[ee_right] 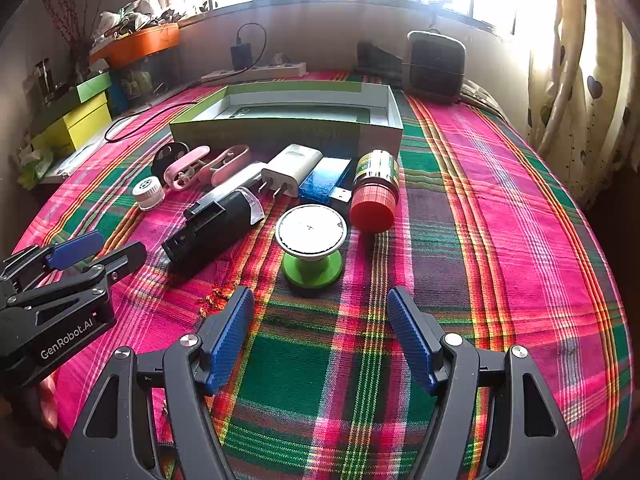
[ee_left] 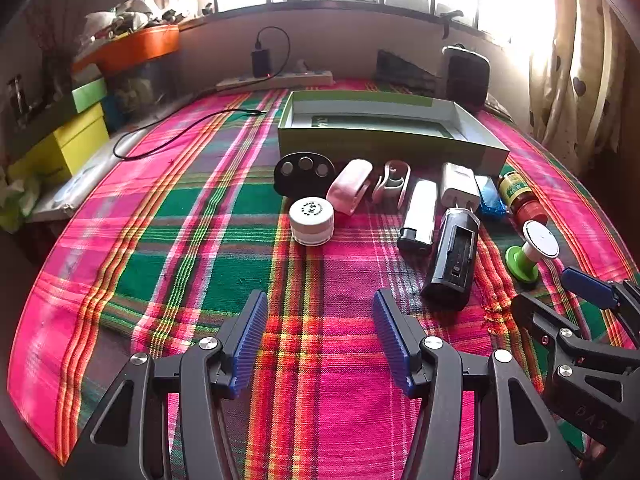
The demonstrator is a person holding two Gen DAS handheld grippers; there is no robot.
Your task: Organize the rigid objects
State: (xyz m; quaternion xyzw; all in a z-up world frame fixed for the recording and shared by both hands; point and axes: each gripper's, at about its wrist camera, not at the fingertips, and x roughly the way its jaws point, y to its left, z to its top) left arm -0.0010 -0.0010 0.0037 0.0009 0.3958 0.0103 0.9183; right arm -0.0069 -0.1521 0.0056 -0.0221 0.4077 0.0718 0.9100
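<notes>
- The surface is covered with a woven plaid cloth [ee_right: 480,208] in pink, green and orange; what lies under the cloth cannot be told.
- The left hand-held gripper [ee_left: 320,336] hovers low over bare cloth, its black jaws spread wide, ribbed blue pads [ee_left: 250,336] facing each other, nothing between them.
- The right hand-held gripper [ee_right: 320,332] is likewise spread wide and empty, just short of a spool-shaped piece [ee_right: 311,242] with a flat white disc top and a glossy green base.
- An open rectangular cardboard box [ee_right: 288,130], green outside and white inside, sits at the far side of the row of objects.
- Before the box lies a row of hard items: a black oval plate with three round holes [ee_left: 304,172], two pink rounded clips [ee_left: 352,186], a white squat jar with a ribbed lid [ee_left: 311,220], a white charger with metal prongs [ee_right: 290,170], a translucent blue USB stick [ee_right: 326,180], and a small cylindrical bottle with a ridged red cap [ee_right: 374,196] lying on its side.
- A long black plastic housing [ee_right: 212,228] with an open slot lies diagonally, touching the charger's prongs.
- A white power strip [ee_left: 276,79] lies along the far wall.
</notes>
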